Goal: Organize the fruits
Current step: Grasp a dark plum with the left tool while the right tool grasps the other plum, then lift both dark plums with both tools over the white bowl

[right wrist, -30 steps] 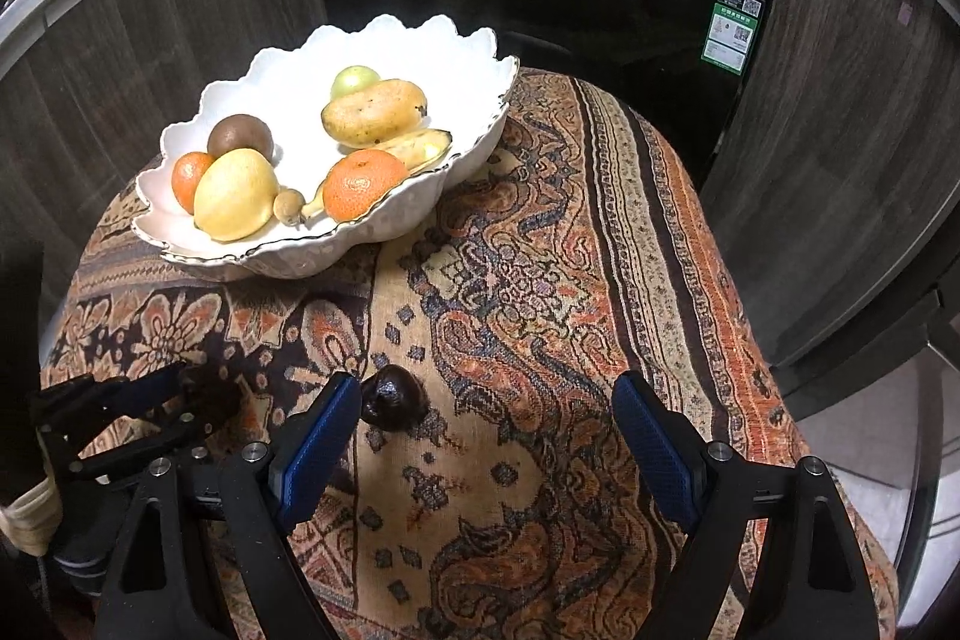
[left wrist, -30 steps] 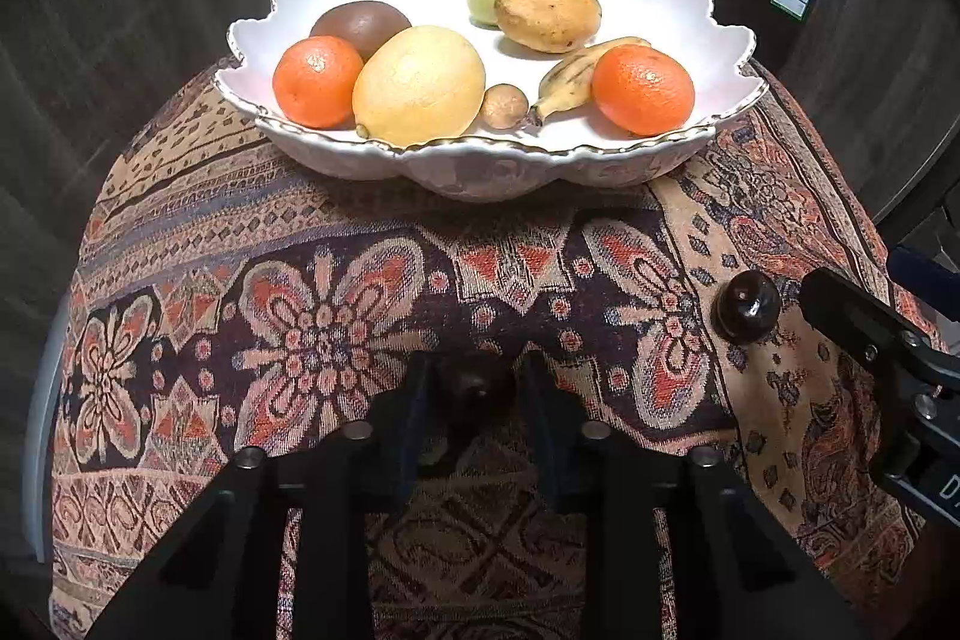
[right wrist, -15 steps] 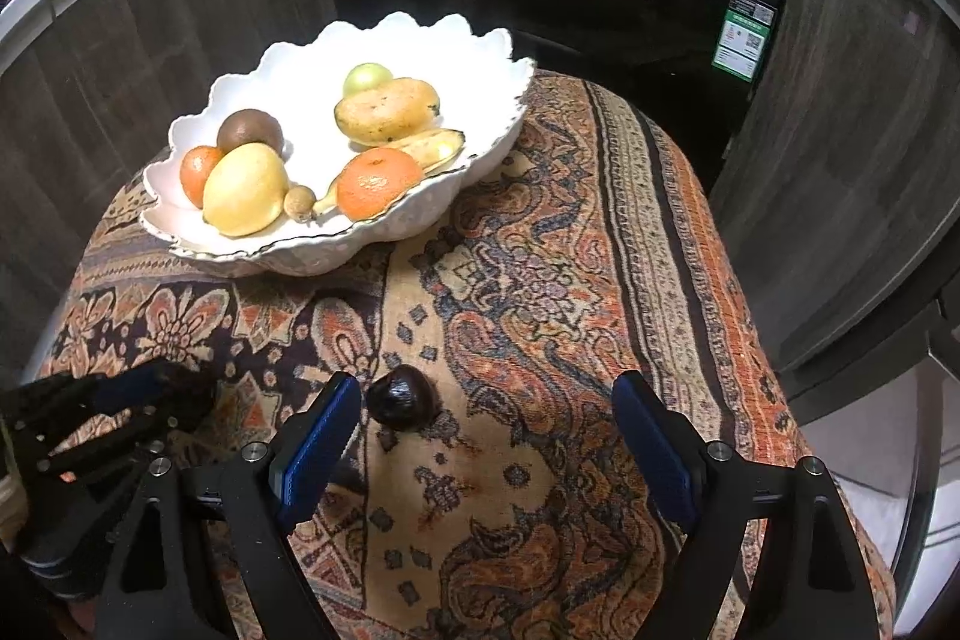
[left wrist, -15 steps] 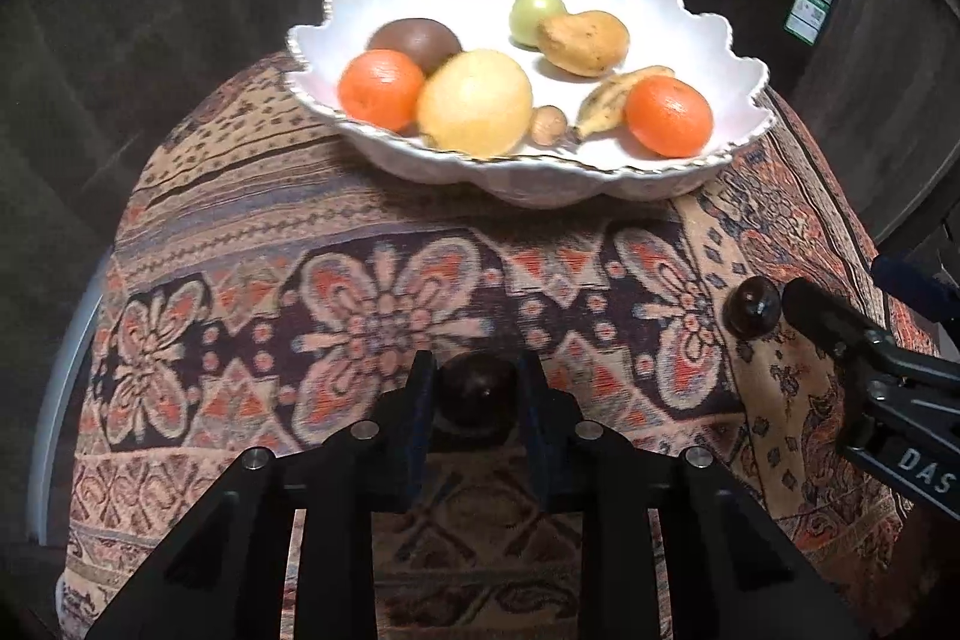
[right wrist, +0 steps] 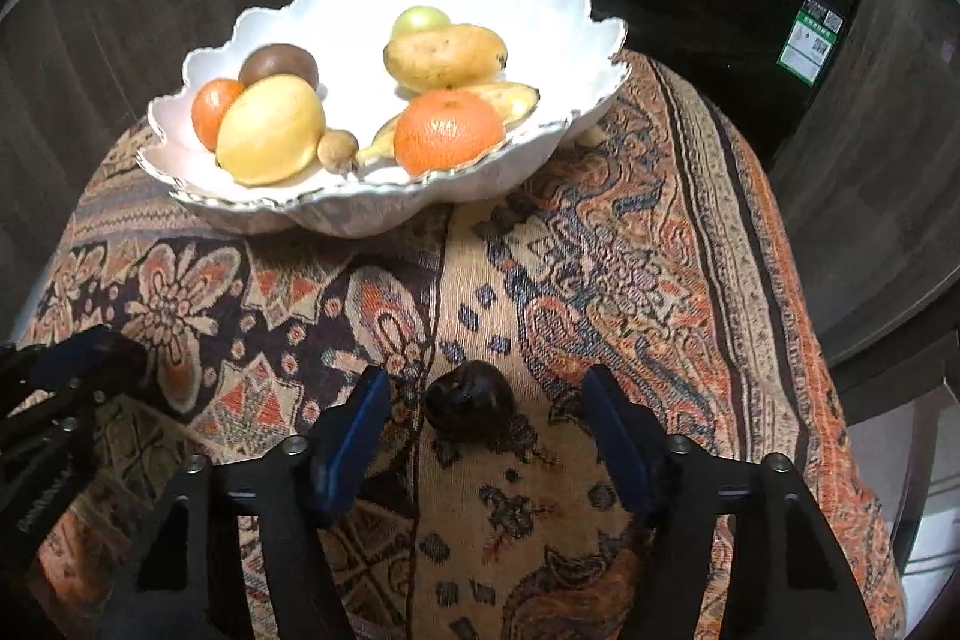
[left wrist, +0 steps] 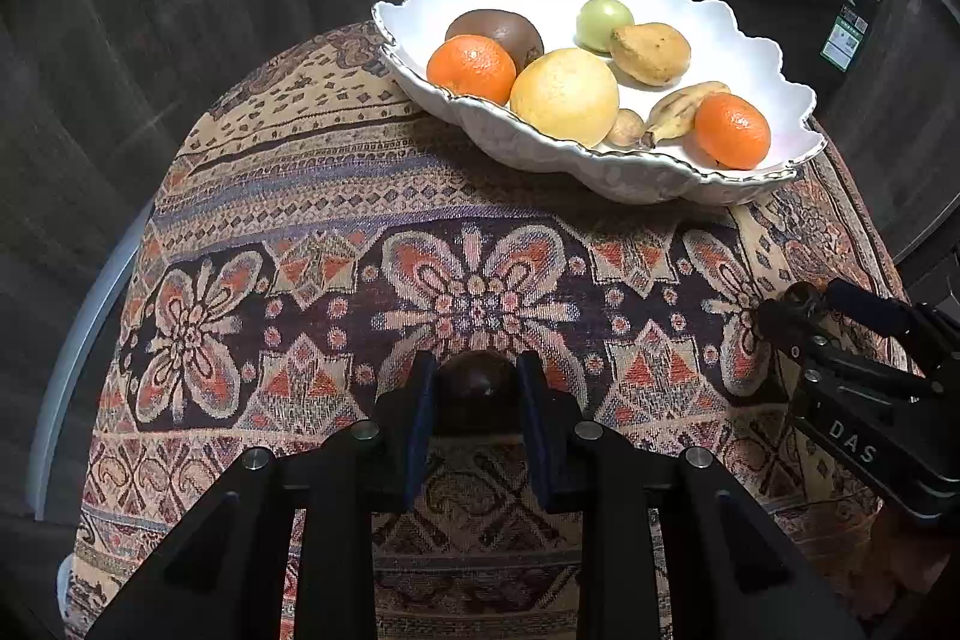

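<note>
Since a second ago I have swung the right tool (right wrist: 486,436) across so the second dark fruit (right wrist: 469,402), then beside its left finger, now lies between its spread fingers, untouched, on the patterned cloth (right wrist: 630,280) over the counter; my left tool (left wrist: 474,418) has turned left, leaving the bowl (left wrist: 648,172) up to the right, and is pinching the first dark fruit (left wrist: 477,381) across its widest part; both fruits look small, round, glossy and light, so I judge them slippery and liable to roll or bruise, best gripped gently at the middle; farther off, the scalloped white bowl holds two oranges, a large yellow fruit (left wrist: 564,96), a banana and others, with room left.
</note>
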Demonstrator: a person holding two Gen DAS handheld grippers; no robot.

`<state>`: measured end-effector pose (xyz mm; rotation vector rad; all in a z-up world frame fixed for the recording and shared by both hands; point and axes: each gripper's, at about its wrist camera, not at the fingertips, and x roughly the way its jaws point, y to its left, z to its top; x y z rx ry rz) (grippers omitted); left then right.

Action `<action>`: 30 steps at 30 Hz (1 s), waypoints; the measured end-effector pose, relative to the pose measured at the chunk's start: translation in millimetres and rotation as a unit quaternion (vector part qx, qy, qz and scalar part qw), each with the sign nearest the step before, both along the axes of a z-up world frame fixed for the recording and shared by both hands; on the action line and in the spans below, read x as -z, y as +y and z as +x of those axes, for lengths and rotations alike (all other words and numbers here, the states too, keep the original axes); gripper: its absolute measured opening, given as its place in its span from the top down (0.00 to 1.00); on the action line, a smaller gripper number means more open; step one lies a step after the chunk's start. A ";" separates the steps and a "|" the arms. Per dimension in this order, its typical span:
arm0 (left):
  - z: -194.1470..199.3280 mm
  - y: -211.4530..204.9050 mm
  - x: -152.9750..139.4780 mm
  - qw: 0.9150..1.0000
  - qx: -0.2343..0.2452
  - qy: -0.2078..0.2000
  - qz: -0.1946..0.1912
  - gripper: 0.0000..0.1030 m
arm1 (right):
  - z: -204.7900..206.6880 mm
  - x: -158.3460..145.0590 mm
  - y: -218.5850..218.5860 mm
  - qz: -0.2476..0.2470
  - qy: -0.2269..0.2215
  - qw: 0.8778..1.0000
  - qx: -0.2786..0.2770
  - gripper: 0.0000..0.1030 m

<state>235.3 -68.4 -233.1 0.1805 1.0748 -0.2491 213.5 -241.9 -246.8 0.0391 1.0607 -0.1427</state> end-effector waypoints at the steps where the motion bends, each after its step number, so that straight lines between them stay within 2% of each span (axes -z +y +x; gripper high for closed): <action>1: 0.2 0.1 0.6 1.000 0.001 0.001 0.000 0.74 | 0.2 1.9 -0.1 0.000 0.002 1.000 0.000 0.44; 2: 0.3 -0.1 1.3 1.000 0.001 0.002 0.000 0.74 | 0.4 3.5 -0.2 0.002 0.005 1.000 0.000 0.49; 4: 0.4 -1.1 2.2 1.000 0.002 0.003 0.000 0.74 | 0.0 4.8 0.0 0.001 0.003 1.000 0.000 0.52; 8: 0.3 -2.5 2.3 1.000 0.003 0.004 -0.003 0.74 | 1.5 3.0 -0.5 0.007 0.002 1.000 -0.004 0.69; 15: -1.4 -3.0 -3.6 1.000 0.002 -0.001 -0.005 0.74 | -2.5 -4.7 -0.4 0.004 -0.003 1.000 -0.003 0.70; 30: -11.4 -6.8 -38.2 0.999 0.008 -0.030 -0.019 0.74 | -17.8 -51.8 0.5 0.004 -0.050 0.999 0.000 0.70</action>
